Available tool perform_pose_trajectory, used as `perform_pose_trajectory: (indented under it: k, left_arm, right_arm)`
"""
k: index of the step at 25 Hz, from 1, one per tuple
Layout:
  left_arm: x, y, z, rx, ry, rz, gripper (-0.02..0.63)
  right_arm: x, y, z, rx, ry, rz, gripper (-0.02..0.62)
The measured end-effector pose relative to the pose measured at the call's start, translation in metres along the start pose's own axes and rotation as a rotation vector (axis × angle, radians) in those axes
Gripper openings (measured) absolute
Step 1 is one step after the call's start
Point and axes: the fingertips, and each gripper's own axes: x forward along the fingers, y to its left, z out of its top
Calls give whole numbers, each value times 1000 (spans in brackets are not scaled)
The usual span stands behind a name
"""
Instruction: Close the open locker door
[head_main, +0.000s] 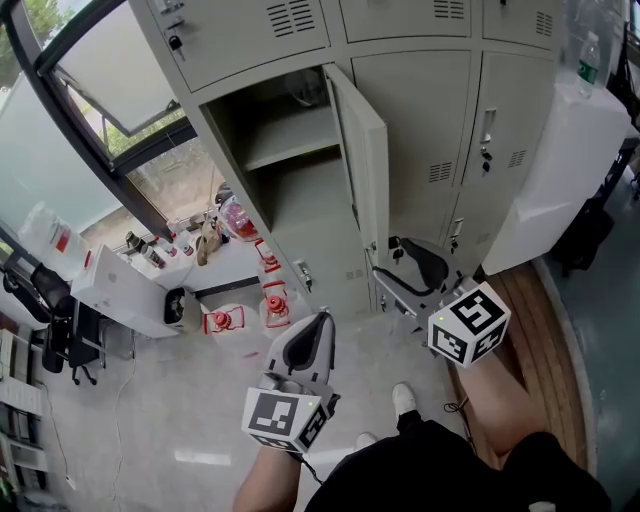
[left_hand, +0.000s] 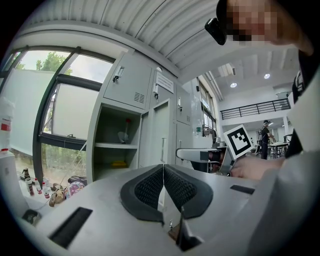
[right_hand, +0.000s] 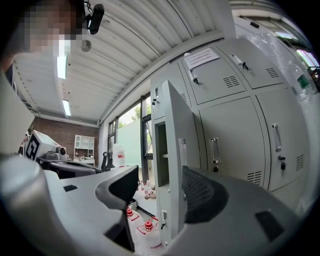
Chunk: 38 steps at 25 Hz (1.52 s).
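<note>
Right hand-held gripper (right_hand: 159, 175) wide-open at door (right_hand: 173, 125)

This looks like the staff corner of a large workshop or lab hall, not a home; a bank of grey metal lockers (head_main: 420, 110) with vents, handles and key locks fills one wall; overhead runs a corrugated metal ceiling (right_hand: 150, 45) with strip lights (right_hand: 66, 107); a railed mezzanine (left_hand: 257, 107) overlooks the far end, where a person (left_hand: 263, 139) stands near tables; a brick wall (right_hand: 55, 134) backs a white shelf unit (right_hand: 83, 146); below the tall window (head_main: 110, 70), red-capped bottles (head_main: 272, 300) stand on the pale floor (head_main: 150, 430), with black office chairs (head_main: 60, 335) nearby.
</note>
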Motion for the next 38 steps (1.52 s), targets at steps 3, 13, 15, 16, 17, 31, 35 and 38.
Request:
perform_pose_trajectory:
  k: [3, 13, 15, 16, 17, 31, 35, 38]
  left_arm:
    - [3, 4, -1, -4, 5, 11, 18]
    - [12, 13, 2, -14, 1, 42, 18]
    - [14, 14, 2, -22, 1, 49, 17]
    - [15, 15, 3, -28, 1, 52, 18]
    - [16, 16, 3, -30, -1, 56, 17]
    - [28, 30, 2, -38, -1, 101, 18]
    - [28, 36, 4, -46, -5, 125, 17]
    - [25, 43, 6, -44, -9, 147, 17]
  right_arm:
    - [6, -6, 1, 1, 2, 1, 310]
    - [26, -21, 7, -8, -1, 20, 310]
    - [30, -24, 8, -7, 1, 26, 310]
    - [32, -25, 7, -7, 4, 31, 310]
    - [33, -26, 6, -5, 7, 36, 310]
    - [56, -18, 2, -11, 29, 141, 198]
    - [67, -7, 2, -33, 38, 194, 192]
    - [75, 1, 1, -41, 42, 220, 190]
